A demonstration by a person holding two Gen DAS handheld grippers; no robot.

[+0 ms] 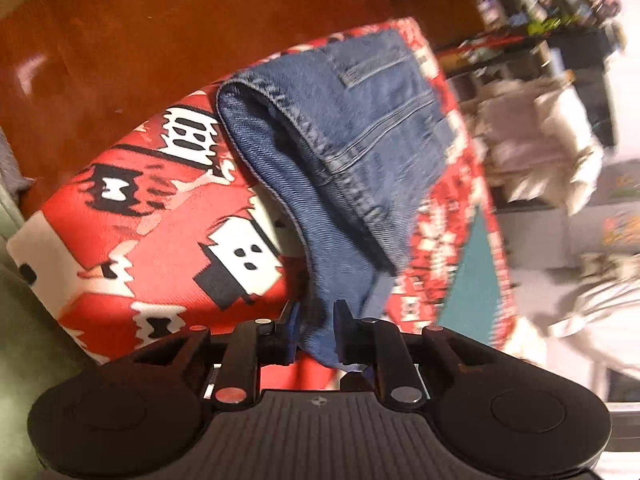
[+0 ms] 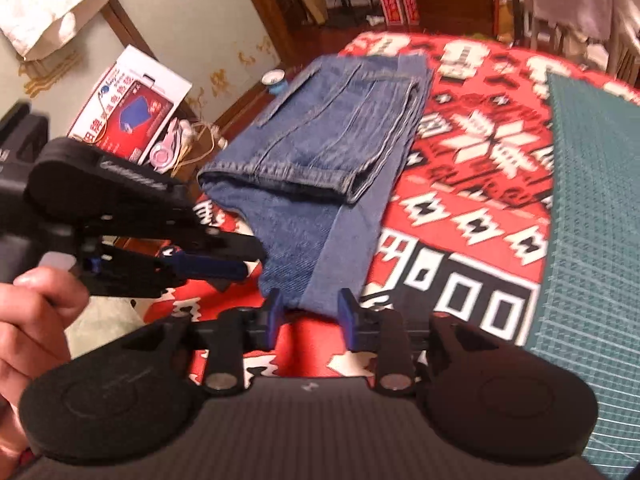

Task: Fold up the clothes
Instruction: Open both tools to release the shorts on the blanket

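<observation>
1. The jeans (image 2: 320, 152) lie partly folded on a red patterned cloth (image 2: 472, 208) that covers the table, their long axis running from the near edge straight away from both grippers; a hemmed fold (image 2: 280, 178) crosses them midway, and a single layer trails toward the near end.
2. The right gripper (image 2: 310, 316) sits at that near end, fingers apart, with the denim edge between them; whether they pinch it cannot be told.
3. The left gripper (image 1: 316, 330) straddles the same end from the left side, fabric between its fingers, apparently gripped.
4. Both are equally near, so I judge the next fold carries this end forward along the length.
5. A green cutting mat (image 2: 592, 200) lies to the right.
</observation>
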